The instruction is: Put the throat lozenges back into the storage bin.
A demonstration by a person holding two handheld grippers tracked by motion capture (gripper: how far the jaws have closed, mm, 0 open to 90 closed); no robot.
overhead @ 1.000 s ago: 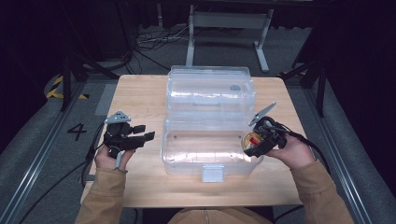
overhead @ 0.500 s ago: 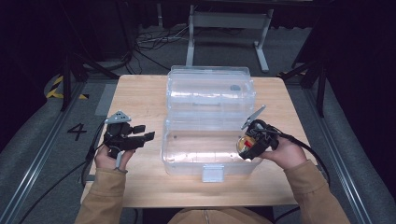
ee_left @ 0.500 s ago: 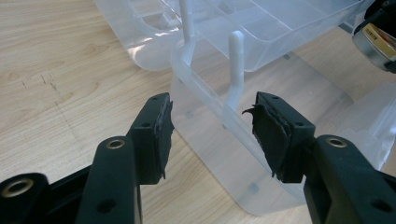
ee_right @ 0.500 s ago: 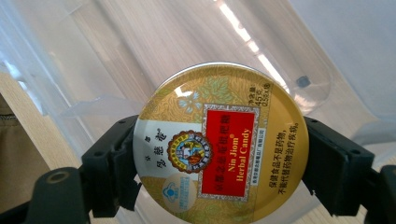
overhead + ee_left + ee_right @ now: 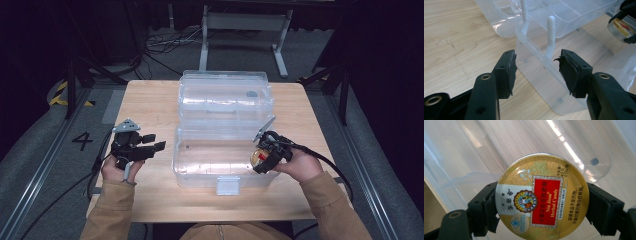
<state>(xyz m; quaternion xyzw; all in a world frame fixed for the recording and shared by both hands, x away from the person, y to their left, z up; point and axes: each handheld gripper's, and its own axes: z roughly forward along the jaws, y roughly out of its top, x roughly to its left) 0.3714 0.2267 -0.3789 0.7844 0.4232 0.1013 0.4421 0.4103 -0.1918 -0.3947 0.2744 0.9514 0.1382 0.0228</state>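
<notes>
In the right gripper view, the right gripper [image 5: 541, 206] pinches a round candy tin [image 5: 541, 195] by its rim, one black jaw pressed to each side, so the tin's face is turned full toward the camera: a gold lid with a leaf pattern, a red panel reading "Nin Jiom Herbal Candy", a round emblem beside it and lines of Chinese print down the edge. None of that lettering can be read from the high view, where the tin [image 5: 258, 158] is a small gold and red disc in the jaws. Behind the tin in the right gripper view lies the curved clear wall of the plastic box [image 5: 499, 147], with pale wood showing through it. The left gripper view shows the left gripper [image 5: 537, 67] with its jaws spread and nothing between the pads; just beyond them rise the corner of the clear box [image 5: 541, 75] and a white hinge post, and far off at the upper right edge the tin [image 5: 621, 27] appears again, held over the box's far side. The high view gives the layout: the left gripper [image 5: 150, 142] hovers over the wooden table [image 5: 150, 105] just left of the box, apart from it, while the right gripper [image 5: 262, 159] holds the tin at the right end of the near, open half of the box [image 5: 220, 157]. The box's other half [image 5: 225, 97] lies farther back on the table.
</notes>
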